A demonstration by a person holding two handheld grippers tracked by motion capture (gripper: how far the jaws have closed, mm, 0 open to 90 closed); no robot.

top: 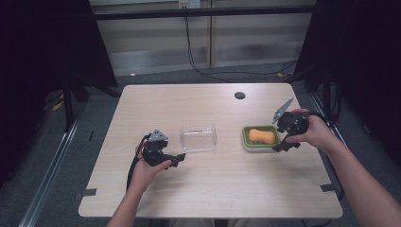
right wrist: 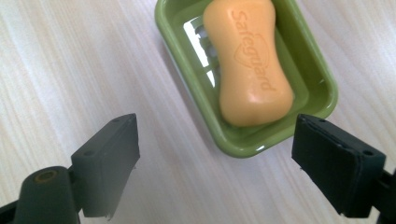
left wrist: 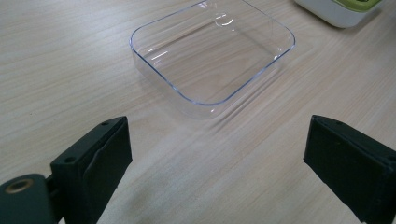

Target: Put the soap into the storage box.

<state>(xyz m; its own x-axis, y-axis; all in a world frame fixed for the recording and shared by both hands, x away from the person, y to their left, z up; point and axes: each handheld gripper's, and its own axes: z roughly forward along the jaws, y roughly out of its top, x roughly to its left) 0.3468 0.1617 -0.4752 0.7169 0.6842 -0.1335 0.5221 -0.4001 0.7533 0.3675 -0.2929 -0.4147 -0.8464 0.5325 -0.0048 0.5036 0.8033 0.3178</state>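
Recording lab setup, pale wooden table (top: 208,189) between black curtains (top: 42,47), metal rail (top: 198,12) overhead, cable (top: 191,52) hanging down bare wall, grey carpet (top: 38,179)

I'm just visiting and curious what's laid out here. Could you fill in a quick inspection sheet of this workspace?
Surface: pale wooden table, with a dark round hole near the far edge.
Job's things: orange soap bar lying in a green soap dish; clear lid beside it, apart.
Clutter: nothing seen.
Grippers: left gripper open, facing the lid; right gripper open, near the dish, holding nothing.
Cables: black cable hanging behind the table.
Surroundings: dark curtains, grey floor.
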